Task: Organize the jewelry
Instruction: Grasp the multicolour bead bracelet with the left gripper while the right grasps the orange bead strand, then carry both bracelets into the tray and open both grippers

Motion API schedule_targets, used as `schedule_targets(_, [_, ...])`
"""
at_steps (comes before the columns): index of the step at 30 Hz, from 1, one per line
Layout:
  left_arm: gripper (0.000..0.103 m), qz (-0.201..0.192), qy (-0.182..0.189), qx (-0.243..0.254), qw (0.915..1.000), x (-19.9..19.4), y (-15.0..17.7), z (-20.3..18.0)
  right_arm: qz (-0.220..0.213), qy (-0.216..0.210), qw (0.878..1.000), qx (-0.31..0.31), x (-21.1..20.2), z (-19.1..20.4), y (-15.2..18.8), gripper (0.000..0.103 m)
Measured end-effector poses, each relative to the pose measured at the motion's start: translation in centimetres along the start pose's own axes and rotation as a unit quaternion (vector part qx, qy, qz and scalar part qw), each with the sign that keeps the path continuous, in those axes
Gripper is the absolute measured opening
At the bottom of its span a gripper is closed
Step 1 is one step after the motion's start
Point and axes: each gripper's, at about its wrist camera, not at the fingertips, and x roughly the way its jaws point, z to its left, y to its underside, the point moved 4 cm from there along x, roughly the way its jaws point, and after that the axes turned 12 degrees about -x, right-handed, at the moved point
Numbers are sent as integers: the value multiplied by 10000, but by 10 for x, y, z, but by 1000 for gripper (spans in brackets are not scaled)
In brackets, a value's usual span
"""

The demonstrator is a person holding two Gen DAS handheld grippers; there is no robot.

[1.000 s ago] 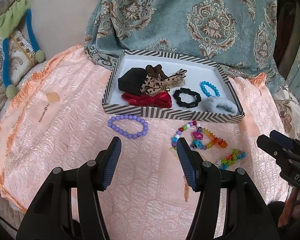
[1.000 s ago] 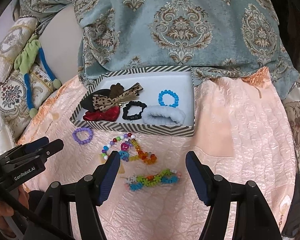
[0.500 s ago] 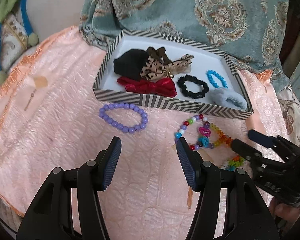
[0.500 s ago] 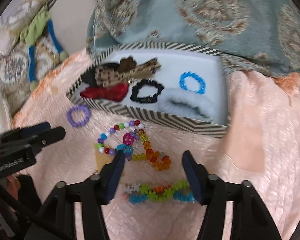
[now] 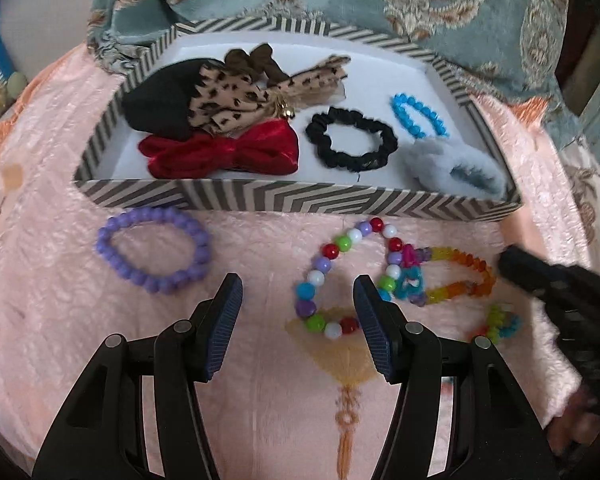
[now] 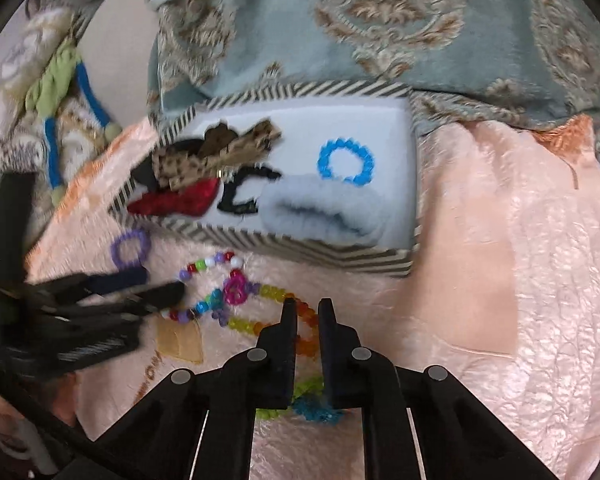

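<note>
Pinching the orange bracelet (image 6: 300,330) just near of the tray (image 6: 300,246), the right gripper (image 6: 307,308) looks set to lift it in; left gripper (image 5: 298,296) closing slightly, empty.

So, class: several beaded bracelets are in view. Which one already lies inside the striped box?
The blue bracelet, lying on the white floor of the striped box. The purple bracelet and the multicoloured strands lie outside, on the pink cloth.

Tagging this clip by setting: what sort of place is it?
Probably a home bedroom or sofa corner: a peach quilted cover, a teal damask fabric behind, and a striped box of hair accessories.
</note>
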Motion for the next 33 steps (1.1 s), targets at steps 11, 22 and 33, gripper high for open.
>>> schedule_targets(11, [16, -12, 50, 96, 9999, 4, -1, 1, 416, -40, 9991, -115, 29, 3, 1, 32])
schedule_targets(22, [8, -71, 461, 71, 9989, -32, -6, 3, -77, -91, 9999, -70, -3, 6, -8, 9])
schedule_targets(33, [8, -658, 396, 380, 9963, -103, -30, -3, -647, -9, 9977, -201, -71, 9, -48, 9])
